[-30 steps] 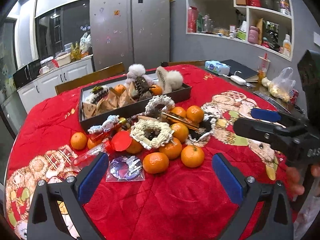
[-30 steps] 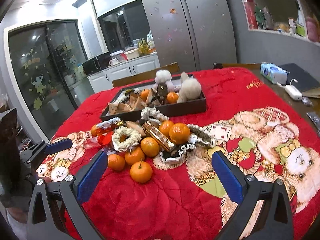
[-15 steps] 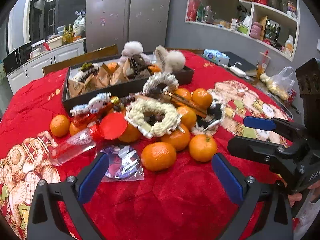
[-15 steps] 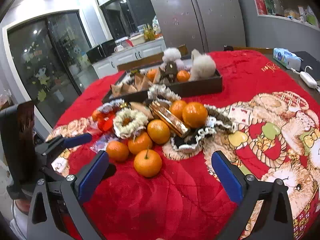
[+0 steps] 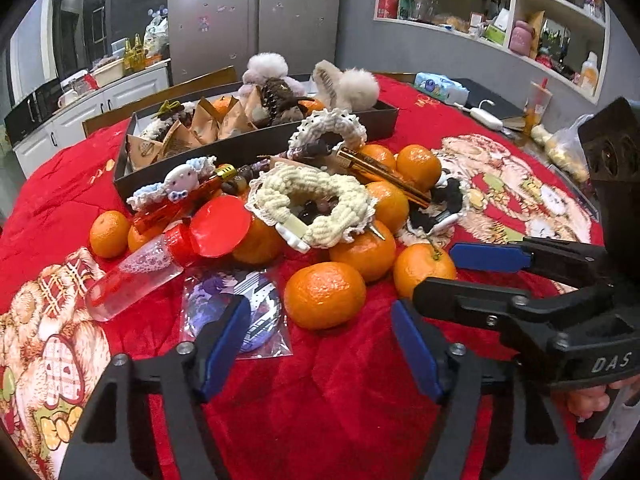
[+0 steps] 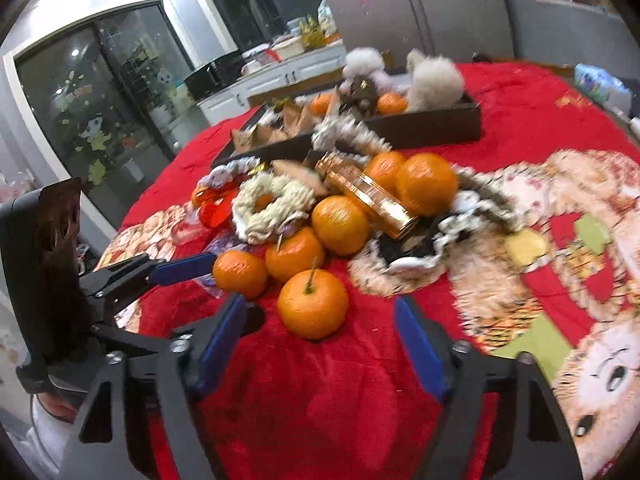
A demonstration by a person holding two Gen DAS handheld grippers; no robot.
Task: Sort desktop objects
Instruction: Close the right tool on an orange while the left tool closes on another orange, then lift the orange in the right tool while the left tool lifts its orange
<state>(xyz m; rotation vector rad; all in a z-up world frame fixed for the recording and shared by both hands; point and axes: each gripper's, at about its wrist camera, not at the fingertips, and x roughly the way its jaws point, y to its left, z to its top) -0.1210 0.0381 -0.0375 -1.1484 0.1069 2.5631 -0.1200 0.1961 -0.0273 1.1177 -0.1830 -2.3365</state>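
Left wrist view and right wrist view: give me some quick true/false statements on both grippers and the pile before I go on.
1. The left gripper is open and holds nothing. True.
2. The right gripper is shut on a tangerine. False: it is open, with the stemmed tangerine lying ahead between its fingers, ungrasped.
3. The dark tray has nothing in it. False: it holds paper packets, fluffy items and a tangerine.
4. The cream crochet ring lies on top of the tangerines. True.
5. The clear bottle stands upright. False: it lies on its side.
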